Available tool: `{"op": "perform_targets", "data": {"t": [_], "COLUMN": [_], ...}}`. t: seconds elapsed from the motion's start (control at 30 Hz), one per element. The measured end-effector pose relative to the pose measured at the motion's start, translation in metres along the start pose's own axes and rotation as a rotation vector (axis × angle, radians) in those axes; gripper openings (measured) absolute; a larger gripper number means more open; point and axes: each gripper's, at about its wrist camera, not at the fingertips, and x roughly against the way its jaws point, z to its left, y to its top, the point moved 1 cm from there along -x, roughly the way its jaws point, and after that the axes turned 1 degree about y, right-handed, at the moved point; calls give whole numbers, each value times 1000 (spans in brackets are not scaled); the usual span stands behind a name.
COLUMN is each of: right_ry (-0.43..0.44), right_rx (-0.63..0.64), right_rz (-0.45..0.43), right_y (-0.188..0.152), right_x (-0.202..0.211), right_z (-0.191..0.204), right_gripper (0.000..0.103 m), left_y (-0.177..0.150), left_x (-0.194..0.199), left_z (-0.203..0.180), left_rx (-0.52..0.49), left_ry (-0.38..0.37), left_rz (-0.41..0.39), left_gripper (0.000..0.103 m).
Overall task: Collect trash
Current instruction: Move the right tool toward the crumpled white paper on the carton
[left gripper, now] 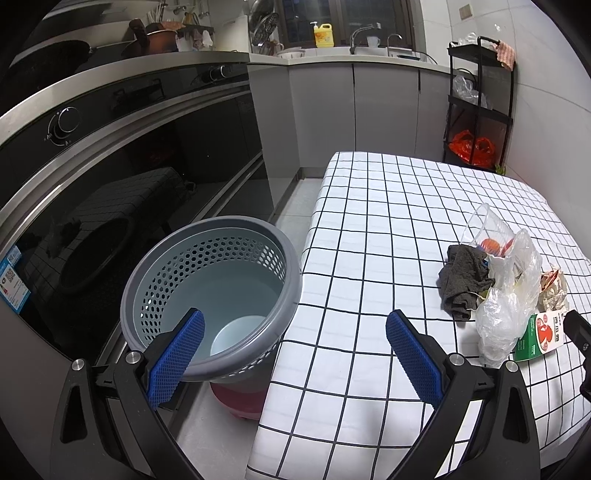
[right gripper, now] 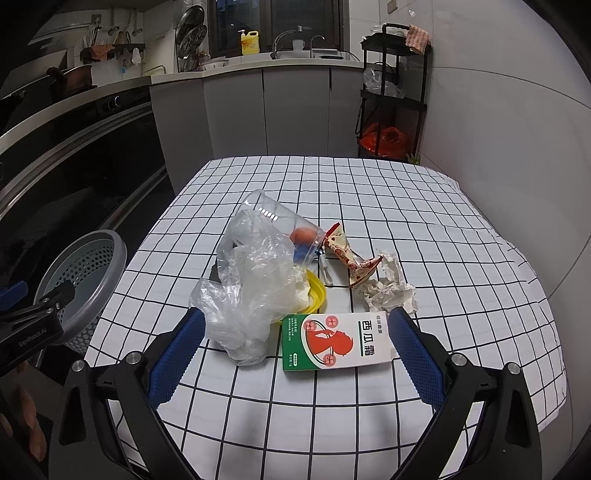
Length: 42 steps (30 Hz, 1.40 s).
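Checked tablecloth (right gripper: 332,406) under heaped trash (right gripper: 295,280), grey bin (left gripper: 210,295) beside oven (left gripper: 110,166), both grippers' jaws open, empty.

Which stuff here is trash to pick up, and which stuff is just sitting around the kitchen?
For the job:
plastic bag
clear cup
green and white box
crumpled paper
red wrapper
yellow lid
grey bin

Just lying about:
yellow soap bottle
black shelf rack
red bag

"西瓜霜" on the green-and-white carton (right gripper: 334,341); other labels and stickers too small to read.
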Motion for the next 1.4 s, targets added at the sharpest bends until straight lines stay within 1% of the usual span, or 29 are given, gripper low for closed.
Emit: {"op": "perform_targets", "data": {"t": [0.17,0.33,0.47,0.67,0.77,0.83,0.97,1.1,1.2,1.3,1.4], "right_ry": [31,19,12,25,49,57,43,19,-1,-42,-61], "right_rx": [-26,-40,-51,-104,-122,-113,-69,-82,-96,-82,-73], "right_rz": [13,18,25,65,90,111,127,125,117,111,122], "right_y": [-2,-8,-15,-24,-28,-31,-34,-31,-22,-11,-2], "right_x": [0,-2,-3,-9,-13,-17,-21,-25,-31,-39,-52], "right_z": [-15,-34,-49,-75,-80,-78,-72,-77,-85,-92,-99], "right_gripper": [95,95,95,95,95,95,95,95,95,95,95], "left_y": [-1,-3,-4,-6,-7,-8,-8,-9,-9,-9,-10], "left_x": [-3,-5,-6,-6,-7,-7,-7,-7,-9,-11,-12], "left_z": [-7,-15,-25,-41,-48,-51,-57,-61,-62,-63,-66], "left_rx": [-7,-14,-19,-43,-58,-63,-72,-78,-81,-80,-85], "left_ry": [-13,-28,-59,-80,-83,-87,-94,-95,-95,-92,-90], "left_rz": [13,21,26,22,24,28,28,29,34,39,41], "left_gripper": [97,97,97,97,97,97,97,97,97,97,97]}}
